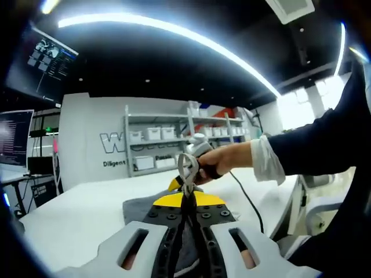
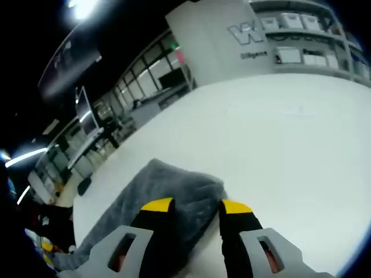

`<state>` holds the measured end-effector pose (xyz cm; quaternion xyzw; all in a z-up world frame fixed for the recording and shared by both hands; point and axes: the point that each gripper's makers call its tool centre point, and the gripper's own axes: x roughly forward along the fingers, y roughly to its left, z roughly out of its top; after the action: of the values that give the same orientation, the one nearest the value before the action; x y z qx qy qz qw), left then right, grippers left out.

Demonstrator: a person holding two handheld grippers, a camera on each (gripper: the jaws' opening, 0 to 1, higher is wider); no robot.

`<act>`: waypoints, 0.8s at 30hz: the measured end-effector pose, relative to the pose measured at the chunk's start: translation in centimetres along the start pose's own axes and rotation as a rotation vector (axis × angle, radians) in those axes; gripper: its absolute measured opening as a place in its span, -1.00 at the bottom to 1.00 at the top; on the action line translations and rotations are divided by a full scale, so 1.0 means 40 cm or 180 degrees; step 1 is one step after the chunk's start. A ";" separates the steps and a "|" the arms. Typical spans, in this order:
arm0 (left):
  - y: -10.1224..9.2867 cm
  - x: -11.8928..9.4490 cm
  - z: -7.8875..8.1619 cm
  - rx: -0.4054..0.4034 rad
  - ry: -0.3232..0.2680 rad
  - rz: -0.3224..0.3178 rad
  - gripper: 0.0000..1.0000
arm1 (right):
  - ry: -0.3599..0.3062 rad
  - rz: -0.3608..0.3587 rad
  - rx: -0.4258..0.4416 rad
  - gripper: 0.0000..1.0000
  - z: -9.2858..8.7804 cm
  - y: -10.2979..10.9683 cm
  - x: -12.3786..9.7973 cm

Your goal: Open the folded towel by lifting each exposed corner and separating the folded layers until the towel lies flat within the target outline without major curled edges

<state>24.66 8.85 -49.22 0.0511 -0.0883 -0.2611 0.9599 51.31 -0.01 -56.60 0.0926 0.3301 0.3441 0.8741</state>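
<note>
**Grey towel on white table, both grippers at it**

Landmark = grey towel (image 2: 159,194), lying on white table (image 2: 278,133).

Surroundings: beyond towel in left gripper view, white wall w/ metal shelving (image 1: 174,139) carrying white bins. Monitors (image 1: 14,136) on a desk off to the side of the table; another screen (image 1: 49,58) mounted high, near ceiling light strip (image 1: 174,32). Office chair (image 1: 322,202) past the table edge, on the side the person's sleeve (image 1: 324,139) comes from. A black cable (image 1: 246,197) trails across table from the other gripper, beside the towel.

Left gripper (image 1: 188,200): yellow-tipped jaws pressed together, towel fabric bunched up directly under and between them – looks clamped on the towel. Right gripper (image 1: 186,168) enters just beyond, held in the person's hand (image 1: 223,162), blocking part of the shelves.

Right gripper (image 2: 197,205) in its own view: jaws apart, moderately wide, the left jaw over the towel's rounded corner, the other over bare table. Contact w/ cloth: can't tell.

Hidden/unclear: towel's far end cut off by the frame edge and jaws; fold layers not distinguishable. No outline discernible on table.

Writing: wall shows big "W…" and below it "Diligent…", rest blocked by shelving. Screen text too small to read.
</note>
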 end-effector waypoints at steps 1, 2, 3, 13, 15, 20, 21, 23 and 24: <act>0.003 -0.001 -0.001 -0.0009 0.0007 0.0010 -0.93 | 0.0002 -0.0002 0.0012 -0.43 0.002 0.000 0.001; 0.007 -0.003 0.000 -0.0002 0.0001 0.0037 -0.93 | 0.0004 -0.0010 0.0019 -0.43 0.004 0.000 0.002; 0.013 -0.006 -0.001 0.0010 0.0006 0.0060 -0.93 | 0.0005 -0.0014 0.0022 -0.43 0.005 0.000 0.003; 0.070 -0.029 -0.004 -0.0025 0.0013 0.0249 -0.93 | -0.0003 -0.0060 0.0106 -0.43 0.008 -0.011 0.003; 0.075 -0.031 -0.004 -0.0023 0.0016 0.0266 -0.93 | -0.0008 -0.0058 0.0138 -0.43 0.010 -0.011 0.003; 0.091 -0.042 -0.001 -0.0011 0.0001 0.0317 -0.93 | 0.0018 -0.0010 0.0192 -0.43 0.015 0.000 0.009; 0.094 -0.043 -0.002 -0.0018 0.0004 0.0317 -0.93 | -0.0001 0.0010 0.0261 -0.44 0.020 0.002 0.011; 0.100 -0.046 -0.002 0.0003 0.0007 0.0344 -0.93 | -0.0026 0.0050 0.0334 -0.46 0.027 0.005 0.013; 0.103 -0.048 -0.003 0.0006 0.0016 0.0350 -0.93 | -0.0023 0.0049 0.0353 -0.46 0.029 0.004 0.014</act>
<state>25.09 13.38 -49.02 0.0477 -0.0889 -0.2077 0.9730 52.27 0.56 -55.96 0.1447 0.3448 0.3317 0.8661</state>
